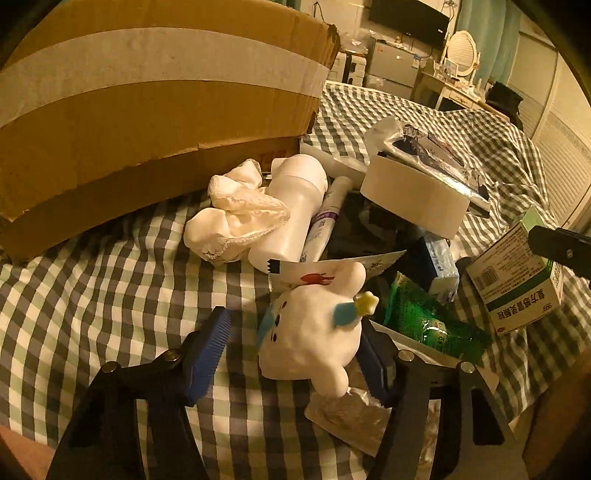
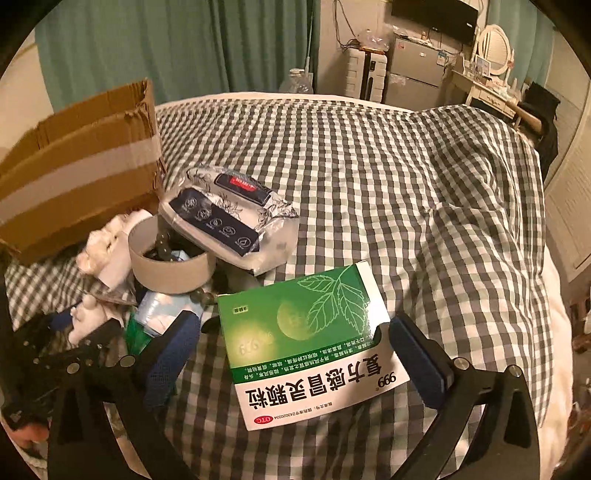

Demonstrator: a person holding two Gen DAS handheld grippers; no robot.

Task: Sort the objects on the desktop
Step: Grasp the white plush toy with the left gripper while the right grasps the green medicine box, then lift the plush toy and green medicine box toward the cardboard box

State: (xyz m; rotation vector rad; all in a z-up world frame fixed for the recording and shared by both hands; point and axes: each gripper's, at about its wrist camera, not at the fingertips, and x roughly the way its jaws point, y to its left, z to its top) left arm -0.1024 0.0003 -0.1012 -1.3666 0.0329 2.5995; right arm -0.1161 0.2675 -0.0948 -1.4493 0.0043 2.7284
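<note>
1. On a bed with a green-and-white checked cover (image 2: 369, 177), a heap of small items lies beside an open cardboard box (image 1: 155, 110) sealed with pale tape.
2. Left gripper (image 1: 295, 343): jaws apart, straddling a white plush toy (image 1: 314, 332). The blue pad on one side stands clear of the toy; the other pad sits just beside it, and contact cannot be told.
3. The toy has a yellow star and a blue wing, and lies partly on a foil blister pack (image 1: 343, 417).
4. Behind the toy: a white bottle (image 1: 291, 206) on its side, a crumpled lace cloth (image 1: 236, 218) against it, and a tube (image 1: 325, 221) beside the bottle.
5. A tape roll (image 1: 413, 195) rests atop the heap, with a foil pouch (image 1: 424, 147) behind it.
6. A green packet (image 1: 428, 321) lies just beside the toy, near a blue tissue pack (image 1: 439, 262).
7. Right gripper (image 2: 291, 339): jaws wide apart around a green-and-white medicine box (image 2: 306, 339), which lies flat on the cover; neither pad presses it.
8. Far off stand a small fridge (image 2: 413, 70), a wall screen (image 2: 432, 14) and a dressing table with an oval mirror (image 2: 495, 44).
</note>
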